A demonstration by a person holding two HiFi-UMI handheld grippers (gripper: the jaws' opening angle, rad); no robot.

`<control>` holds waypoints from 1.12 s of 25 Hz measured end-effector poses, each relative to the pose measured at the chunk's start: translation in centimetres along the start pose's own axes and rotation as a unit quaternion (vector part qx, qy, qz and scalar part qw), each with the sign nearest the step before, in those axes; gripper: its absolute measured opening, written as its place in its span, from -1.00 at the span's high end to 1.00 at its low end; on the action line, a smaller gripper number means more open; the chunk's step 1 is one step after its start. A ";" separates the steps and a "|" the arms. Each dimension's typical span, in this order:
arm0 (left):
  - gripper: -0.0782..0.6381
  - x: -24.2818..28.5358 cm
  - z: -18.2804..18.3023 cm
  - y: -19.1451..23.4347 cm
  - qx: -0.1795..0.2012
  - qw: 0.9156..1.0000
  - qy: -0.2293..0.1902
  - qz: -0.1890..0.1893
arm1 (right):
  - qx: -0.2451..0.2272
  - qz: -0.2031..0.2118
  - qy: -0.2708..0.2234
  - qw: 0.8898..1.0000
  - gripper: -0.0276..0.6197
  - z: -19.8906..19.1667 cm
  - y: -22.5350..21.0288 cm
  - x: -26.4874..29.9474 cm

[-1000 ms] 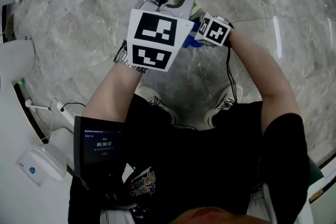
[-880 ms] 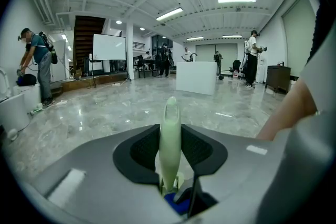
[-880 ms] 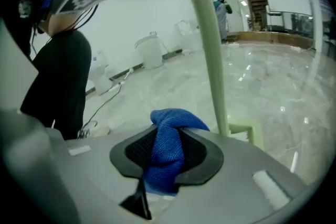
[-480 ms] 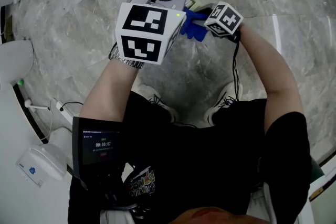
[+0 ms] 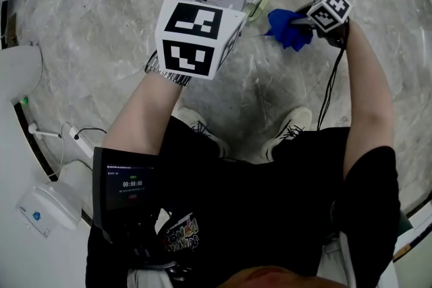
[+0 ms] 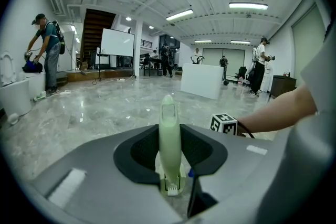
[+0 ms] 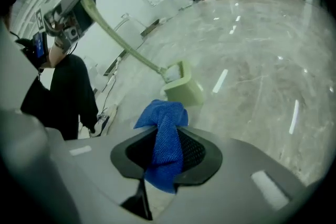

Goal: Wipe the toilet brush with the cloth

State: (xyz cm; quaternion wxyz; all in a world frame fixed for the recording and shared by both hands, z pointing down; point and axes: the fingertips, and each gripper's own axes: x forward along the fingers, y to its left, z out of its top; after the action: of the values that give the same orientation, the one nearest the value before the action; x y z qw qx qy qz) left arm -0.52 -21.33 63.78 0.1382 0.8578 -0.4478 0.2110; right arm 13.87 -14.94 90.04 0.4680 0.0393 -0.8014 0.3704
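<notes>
Pinching the blue cloth [image 7: 167, 131] with jaws closing on it, the right claw [image 7: 168, 157] sits apart from the toilet brush [image 7: 182, 87]. The brush head lies just ahead; its handle slants up-left into the left claw [image 6: 169, 157], clamped on it.

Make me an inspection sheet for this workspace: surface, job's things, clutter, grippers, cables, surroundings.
Surface: glossy grey marble floor.
Job's things: pale green toilet brush held in the air; blue cloth apart from its head.
Clutter: small white device near the toilet.
Grippers: left gripper clamped on the brush handle; right gripper jaws closing on the cloth between them.
Cables: black cable along the right forearm; white cable on the floor.
Surroundings: open hall, whiteboard, people standing.
</notes>
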 end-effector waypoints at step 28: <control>0.45 1.8 3.2 -0.8 -0.012 0.999 -0.043 -0.015 | -0.037 0.094 -0.424 0.900 0.75 18.8 12.9 -16.0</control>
State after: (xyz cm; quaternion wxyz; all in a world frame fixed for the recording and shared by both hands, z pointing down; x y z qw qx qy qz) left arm 1.85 -23.54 61.80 0.1318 0.8713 -0.4425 0.1662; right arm 3.97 -22.04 64.98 0.0479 0.0995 -0.9370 0.3314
